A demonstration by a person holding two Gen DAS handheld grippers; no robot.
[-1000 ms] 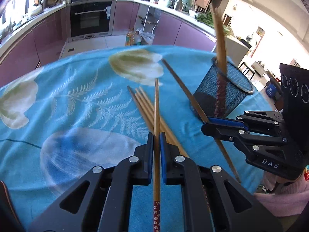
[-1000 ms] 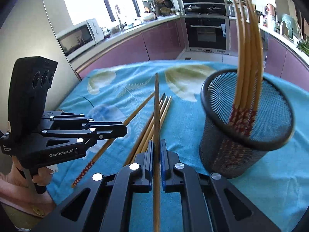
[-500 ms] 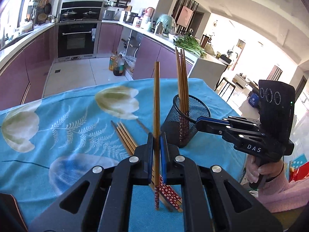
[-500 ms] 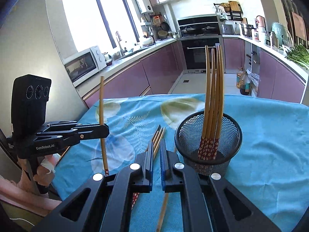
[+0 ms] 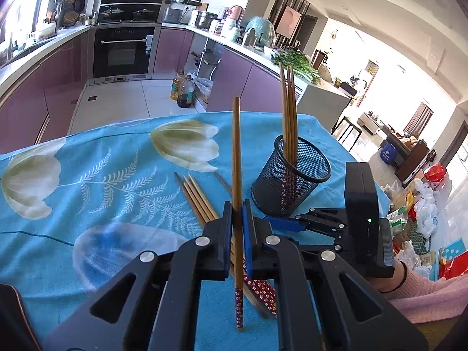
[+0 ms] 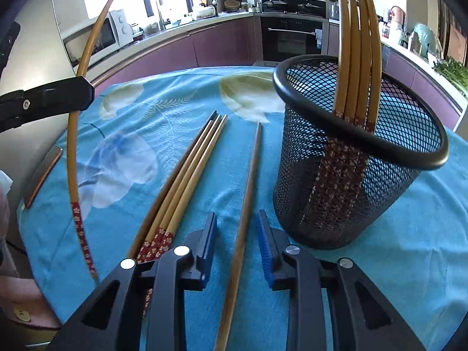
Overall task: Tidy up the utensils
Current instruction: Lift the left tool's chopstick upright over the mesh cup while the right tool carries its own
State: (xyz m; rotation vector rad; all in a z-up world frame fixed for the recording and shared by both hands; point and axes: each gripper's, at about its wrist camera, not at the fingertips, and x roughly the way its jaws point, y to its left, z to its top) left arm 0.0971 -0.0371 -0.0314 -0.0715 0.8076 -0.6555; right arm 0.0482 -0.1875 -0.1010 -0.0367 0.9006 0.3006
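My left gripper (image 5: 237, 219) is shut on a wooden chopstick (image 5: 236, 152) and holds it upright above the blue cloth, patterned end down. A black mesh cup (image 5: 292, 187) just to its right holds several chopsticks (image 5: 288, 111). More loose chopsticks (image 5: 199, 199) lie on the cloth below. My right gripper (image 6: 237, 228) is low over the cloth and its jaws are opening. A single chopstick (image 6: 248, 193) lies between them, untouched by the pads. The mesh cup (image 6: 336, 193) stands right of it, a chopstick bundle (image 6: 187, 175) left.
The table wears a blue floral cloth (image 5: 102, 175), with its edge close behind the cup. A thin flat board (image 6: 44, 172) lies at the cloth's left edge. A pink sleeve (image 5: 424, 295) shows behind my right gripper. Kitchen cabinets and an oven stand beyond.
My left gripper has lifted its chopstick off the cloth and stood it upright. My right gripper drew back, then came down over the single chopstick, and its jaws have parted.
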